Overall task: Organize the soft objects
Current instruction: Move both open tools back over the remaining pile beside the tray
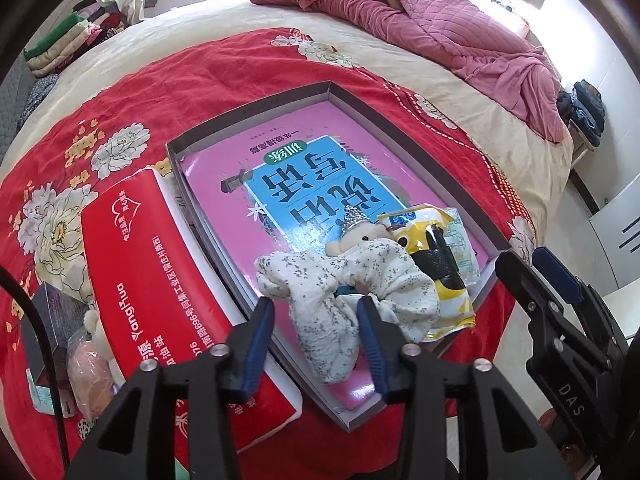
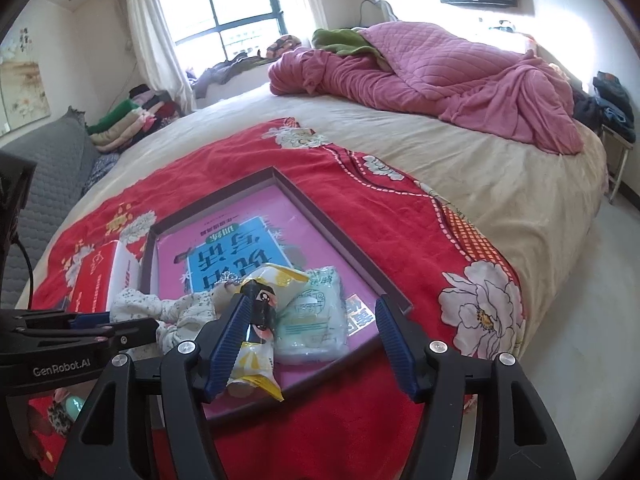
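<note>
A shallow grey box point(image 1: 416, 136) point(image 2: 332, 216) lies on a red floral blanket, with a pink and blue book point(image 1: 288, 184) point(image 2: 228, 256) in it. At its near end lie a white flowered cloth point(image 1: 344, 280) point(image 2: 180, 308), a small plush toy point(image 1: 360, 240), a yellow snack packet point(image 1: 444, 280) point(image 2: 260, 332) and a pale green pack point(image 2: 316, 320). My left gripper point(image 1: 316, 312) is open, its fingers either side of the cloth. My right gripper point(image 2: 312, 312) is open over the packet and green pack.
A red tissue pack point(image 1: 160, 272) lies left of the box, with a small dark box point(image 1: 52, 320) and pink soft items point(image 1: 88, 376) beside it. A pink quilt point(image 2: 440, 80) is heaped at the far end of the bed. Folded clothes point(image 2: 128, 124) are stacked at the left.
</note>
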A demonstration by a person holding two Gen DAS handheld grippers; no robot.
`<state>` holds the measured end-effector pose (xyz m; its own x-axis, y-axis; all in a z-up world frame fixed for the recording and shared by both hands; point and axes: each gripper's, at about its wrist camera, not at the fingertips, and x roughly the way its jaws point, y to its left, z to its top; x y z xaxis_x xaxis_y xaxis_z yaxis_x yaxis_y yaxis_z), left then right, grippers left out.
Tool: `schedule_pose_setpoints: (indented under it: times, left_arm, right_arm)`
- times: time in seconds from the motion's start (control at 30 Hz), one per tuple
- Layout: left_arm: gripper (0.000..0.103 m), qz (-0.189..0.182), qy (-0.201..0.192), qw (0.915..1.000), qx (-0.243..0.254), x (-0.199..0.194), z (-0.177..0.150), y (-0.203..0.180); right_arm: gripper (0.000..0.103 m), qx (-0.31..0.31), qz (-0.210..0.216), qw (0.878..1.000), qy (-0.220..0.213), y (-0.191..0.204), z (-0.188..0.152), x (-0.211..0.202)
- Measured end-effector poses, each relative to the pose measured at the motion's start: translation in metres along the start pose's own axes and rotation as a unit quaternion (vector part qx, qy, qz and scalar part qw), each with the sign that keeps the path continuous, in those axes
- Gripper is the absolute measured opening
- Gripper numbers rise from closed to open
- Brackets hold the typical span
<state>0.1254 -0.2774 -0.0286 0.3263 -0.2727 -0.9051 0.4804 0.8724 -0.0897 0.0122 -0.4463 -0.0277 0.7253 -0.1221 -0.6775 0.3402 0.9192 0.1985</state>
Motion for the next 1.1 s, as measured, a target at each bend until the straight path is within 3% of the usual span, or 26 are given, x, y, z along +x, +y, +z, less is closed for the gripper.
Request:
schedule_pose_setpoints:
  times: [0.23, 0.37, 1.1]
  left_arm:
    - [0.057, 0.009, -0.002, 0.9997, 0.021, -0.003, -0.004, -0.008]
    - [0.068, 0.007, -0.006, 0.9993, 0.036, -0.007, -0.007, -0.013]
    - [0.076, 0.026, -0.054, 0.9977, 0.031, -0.049, -0.018, -0.012]
  right_arm:
    - [0.067, 0.006, 0.000, 1.000, -0.004, -0.003, 0.000, -0.004]
    - [0.067, 0.009, 0.001, 1.000, -0.005, -0.004, 0.001, -0.006]
    - [0.073, 0.011, -0.016, 1.000, -0.024, -0.002, 0.006, -0.030]
